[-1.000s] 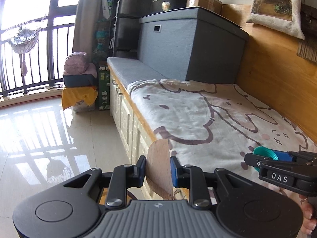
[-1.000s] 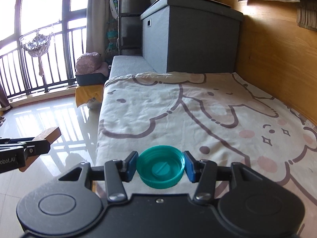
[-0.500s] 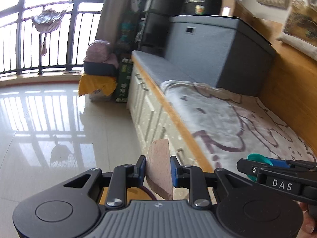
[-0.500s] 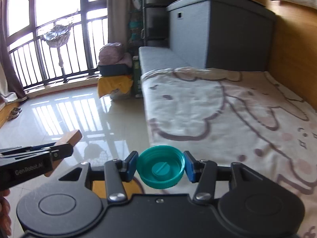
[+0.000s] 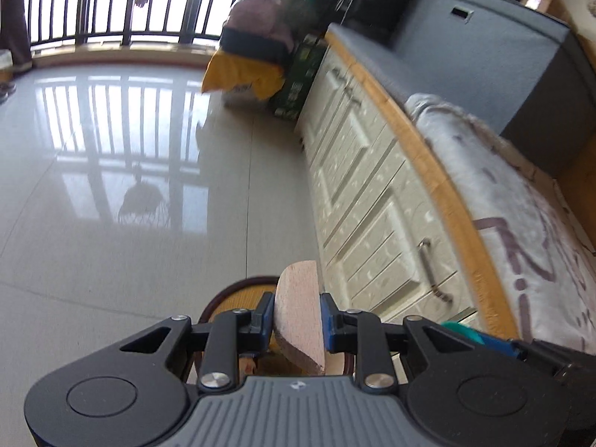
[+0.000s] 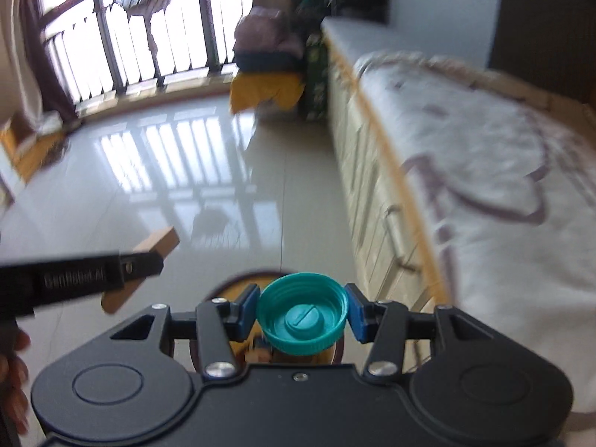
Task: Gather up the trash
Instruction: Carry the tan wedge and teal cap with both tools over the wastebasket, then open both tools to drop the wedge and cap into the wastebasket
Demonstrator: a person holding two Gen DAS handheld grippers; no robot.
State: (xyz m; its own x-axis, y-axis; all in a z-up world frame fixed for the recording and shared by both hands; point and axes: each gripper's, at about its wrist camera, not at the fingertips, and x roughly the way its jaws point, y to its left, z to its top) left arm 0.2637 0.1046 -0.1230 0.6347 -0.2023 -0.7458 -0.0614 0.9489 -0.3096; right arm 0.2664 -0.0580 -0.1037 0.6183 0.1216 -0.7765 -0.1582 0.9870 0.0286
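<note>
My left gripper is shut on a flat wooden piece with a rounded top, held upright between its blue pads. My right gripper is shut on a teal plastic bottle cap, its hollow side facing the camera. Below both grippers a round bin with a dark red rim and yellow-brown inside stands on the floor; the right wrist view shows the bin partly hidden by the cap. The left gripper with the wooden piece shows at the left of the right wrist view. The teal cap peeks in at the lower right of the left wrist view.
A cream drawer bench with a wooden edge runs along the right, topped by a patterned blanket. Glossy tiled floor spreads to the left. A yellow-draped stack and a railed window stand far back. A hand shows at the left edge.
Both grippers have swung left off the blanket and tipped down toward the floor. The round bin has come into view under them. Both grips are unchanged.
</note>
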